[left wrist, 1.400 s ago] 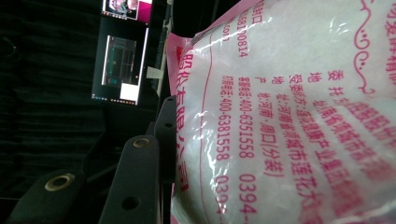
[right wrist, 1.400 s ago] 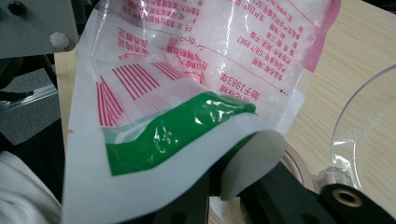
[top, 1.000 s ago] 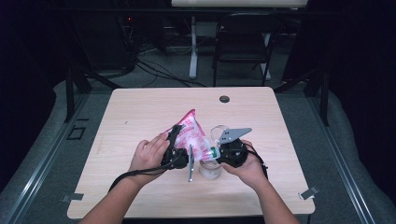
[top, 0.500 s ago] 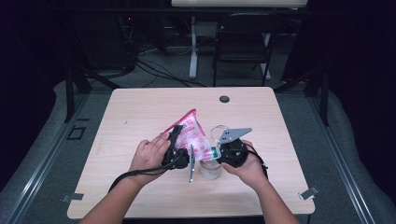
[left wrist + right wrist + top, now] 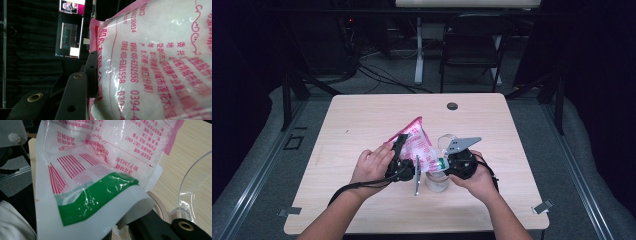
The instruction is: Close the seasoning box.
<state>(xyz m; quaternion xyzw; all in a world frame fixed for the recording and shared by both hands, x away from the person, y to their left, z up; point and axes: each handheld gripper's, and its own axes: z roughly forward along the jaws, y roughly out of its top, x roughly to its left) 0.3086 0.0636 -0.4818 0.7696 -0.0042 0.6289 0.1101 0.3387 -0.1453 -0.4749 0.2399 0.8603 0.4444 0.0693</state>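
Item: bag (image 5: 417, 145), tilted over jar (image 5: 437, 181) near table's (image 5: 362, 115) front edge. I keep left gripper (image 5: 399, 150) clamped on its body, right gripper (image 5: 447, 162) pinching its corner. Step: pouring. Next: tip further.

Bag (image 5: 418, 144) was pink-edged clear plastic with white contents, red printed characters and digits, red stripes and a green band, black grippers' jaws, light wood-grain table (image 5: 362, 120), clear jar (image 5: 436, 182), grey plate (image 5: 463, 144)

The bag (image 5: 416, 145) is tilted above the bench (image 5: 362, 125), between the left tool (image 5: 399, 162) and the right tool (image 5: 457, 162). Just under the right tool stands a jar (image 5: 436, 182); a chair (image 5: 472, 50) stands beyond the bench.
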